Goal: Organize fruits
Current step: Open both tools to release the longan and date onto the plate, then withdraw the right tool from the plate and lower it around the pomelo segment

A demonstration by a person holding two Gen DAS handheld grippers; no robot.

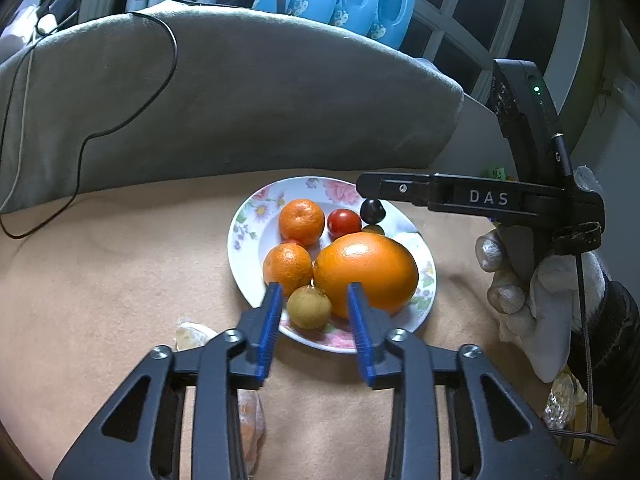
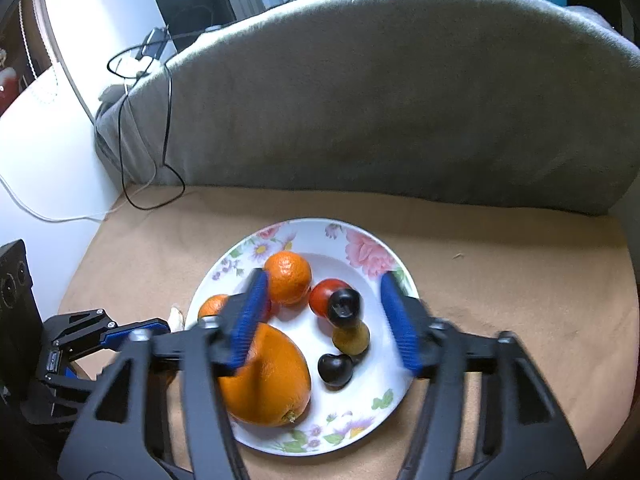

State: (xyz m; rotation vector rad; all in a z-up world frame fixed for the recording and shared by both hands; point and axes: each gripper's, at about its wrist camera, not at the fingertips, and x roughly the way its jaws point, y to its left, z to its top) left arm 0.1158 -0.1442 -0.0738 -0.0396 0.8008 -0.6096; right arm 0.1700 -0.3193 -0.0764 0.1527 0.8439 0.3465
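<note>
Both grippers stand apart and empty: the left gripper (image 1: 314,294) brackets a small yellow fruit (image 1: 309,306) at the plate's (image 1: 240,236) 6 o'clock rim, the right gripper (image 2: 324,316) hovers over a dark cherry (image 2: 343,306) — likely just dropped. Withdraw straight up, clear of the orange (image 2: 268,376).

The plate (image 2: 362,254) looks like glossy glazed ceramic with printed flowers, lying on a matt tan cloth (image 2: 500,280) of fine nap. The large orange (image 1: 366,272) has a shiny, dimpled peel, and the grey cushion (image 1: 248,112) behind looks soft and suede-like. The fingers (image 1: 270,320) carry ribbed blue pads on matt black plastic.
</note>
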